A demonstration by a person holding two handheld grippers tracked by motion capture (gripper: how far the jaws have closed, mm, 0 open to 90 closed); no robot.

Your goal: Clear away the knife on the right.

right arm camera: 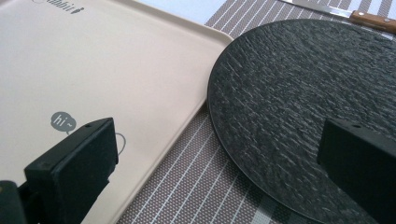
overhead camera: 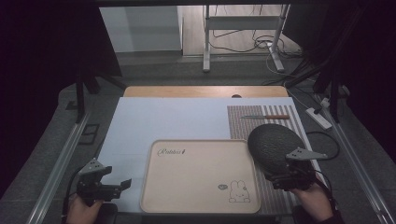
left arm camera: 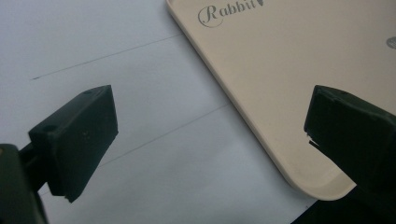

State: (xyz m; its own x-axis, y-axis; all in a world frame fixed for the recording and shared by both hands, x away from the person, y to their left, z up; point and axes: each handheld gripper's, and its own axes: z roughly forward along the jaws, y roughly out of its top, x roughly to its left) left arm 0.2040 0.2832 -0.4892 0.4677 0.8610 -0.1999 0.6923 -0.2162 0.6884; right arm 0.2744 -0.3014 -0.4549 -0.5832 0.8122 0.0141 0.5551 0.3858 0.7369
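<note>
Right gripper [overhead camera: 286, 179] fingers wide over dark plate [overhead camera: 275, 144] — near rim hidden; left gripper [overhead camera: 105, 186] likewise.

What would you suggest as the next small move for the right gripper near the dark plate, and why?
Probably ease the right gripper forward and close on the near rim of the dark plate. Its jaws stand open, one over the plate and one toward the beige tray, nothing between them. The plate rests on the striped mat with its edge at the tray's rim, so a rim grasp seems handiest.
</note>
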